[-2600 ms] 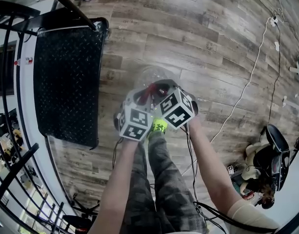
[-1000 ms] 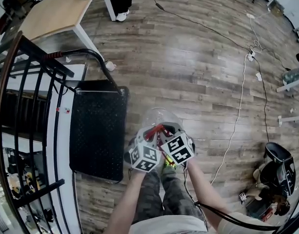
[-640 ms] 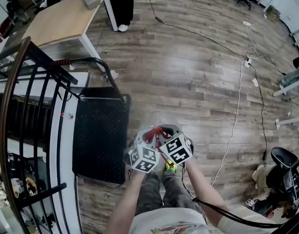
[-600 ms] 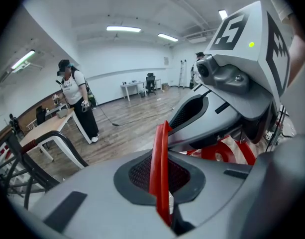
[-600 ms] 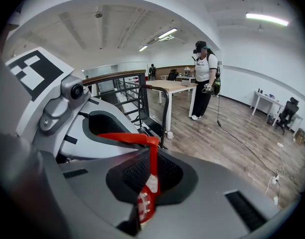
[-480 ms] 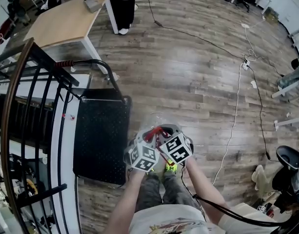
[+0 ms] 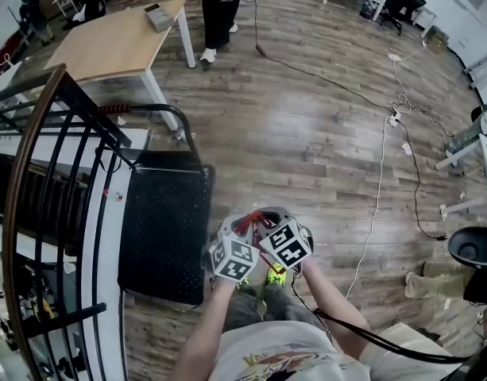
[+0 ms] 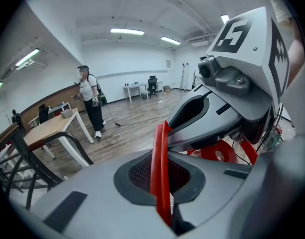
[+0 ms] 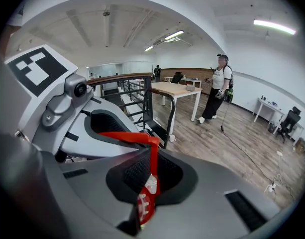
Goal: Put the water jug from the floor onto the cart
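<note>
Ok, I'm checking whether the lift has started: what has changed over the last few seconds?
The left gripper and right gripper have risen together, lifting the water jug by its red handle as the person straightens up. Nothing was taken or released: both stay shut on the handle. The cart sits where it was, with the jug beside it, not on it.

Head view: high, steeply down on floor (image 7: pixel 322 149). Left tool (image 8: pixel 160 180), right tool (image 9: pixel 150 183) views: close along jaws (all share table (image 7: pixel 116 42)).
</note>
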{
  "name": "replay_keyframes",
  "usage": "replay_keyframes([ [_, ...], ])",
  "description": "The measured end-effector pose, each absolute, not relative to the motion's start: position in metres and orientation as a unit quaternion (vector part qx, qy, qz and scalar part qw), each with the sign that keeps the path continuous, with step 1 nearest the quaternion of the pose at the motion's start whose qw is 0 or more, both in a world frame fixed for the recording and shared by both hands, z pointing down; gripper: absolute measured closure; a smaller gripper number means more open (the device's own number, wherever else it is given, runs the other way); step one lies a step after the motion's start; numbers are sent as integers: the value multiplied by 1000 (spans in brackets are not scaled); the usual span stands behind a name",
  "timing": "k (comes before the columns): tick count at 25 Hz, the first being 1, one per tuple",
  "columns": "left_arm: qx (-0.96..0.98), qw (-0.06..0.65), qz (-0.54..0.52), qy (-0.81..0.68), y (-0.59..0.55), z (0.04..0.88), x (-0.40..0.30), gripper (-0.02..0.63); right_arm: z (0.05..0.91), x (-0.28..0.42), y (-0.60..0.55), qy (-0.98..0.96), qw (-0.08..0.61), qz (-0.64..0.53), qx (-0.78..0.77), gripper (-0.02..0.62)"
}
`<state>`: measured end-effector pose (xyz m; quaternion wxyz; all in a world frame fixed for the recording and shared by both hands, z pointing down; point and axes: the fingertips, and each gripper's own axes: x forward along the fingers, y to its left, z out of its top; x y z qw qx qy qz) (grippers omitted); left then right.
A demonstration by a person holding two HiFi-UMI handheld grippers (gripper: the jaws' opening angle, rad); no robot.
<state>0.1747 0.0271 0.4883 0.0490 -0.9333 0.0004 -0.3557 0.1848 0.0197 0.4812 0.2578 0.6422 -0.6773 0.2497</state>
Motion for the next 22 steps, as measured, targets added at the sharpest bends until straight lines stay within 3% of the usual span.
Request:
replay_keyframes([
  [22,-938,19,-337,75,-41,481,104,592,472,113,-50,-716,278,216,603,571],
])
